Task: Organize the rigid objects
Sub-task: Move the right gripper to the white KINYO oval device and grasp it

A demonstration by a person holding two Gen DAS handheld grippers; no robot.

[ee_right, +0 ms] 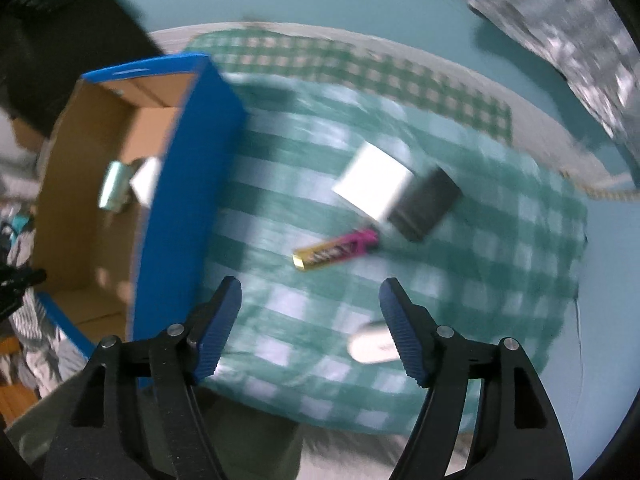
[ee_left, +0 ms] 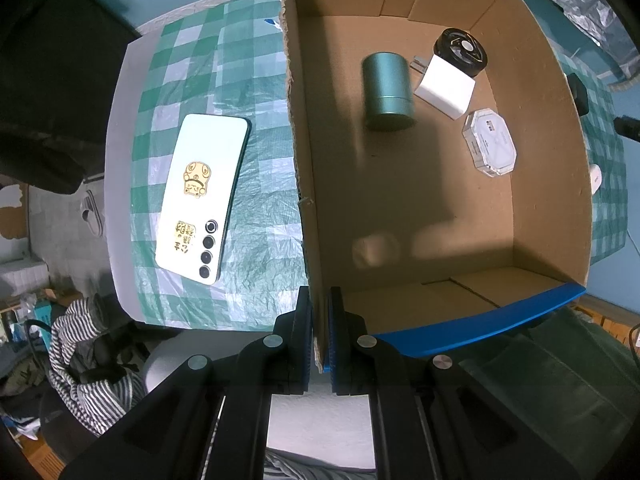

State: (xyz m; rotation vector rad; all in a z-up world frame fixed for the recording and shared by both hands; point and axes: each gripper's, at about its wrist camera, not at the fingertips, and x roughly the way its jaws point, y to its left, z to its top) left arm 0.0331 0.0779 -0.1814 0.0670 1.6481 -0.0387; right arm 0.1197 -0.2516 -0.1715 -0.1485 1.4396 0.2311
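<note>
While left gripper (ee_left: 320,336) clenches box wall (ee_left: 310,240) steadying it, my right gripper (ee_right: 310,320) hangs released over lighter (ee_right: 336,249).

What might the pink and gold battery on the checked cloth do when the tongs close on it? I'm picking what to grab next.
The battery is a smooth cylinder lying on its side, so it will probably roll if nudged. It looks rigid, and its glossy wrap may slip between the pads. The soft cloth may damp rolling a little.
</note>
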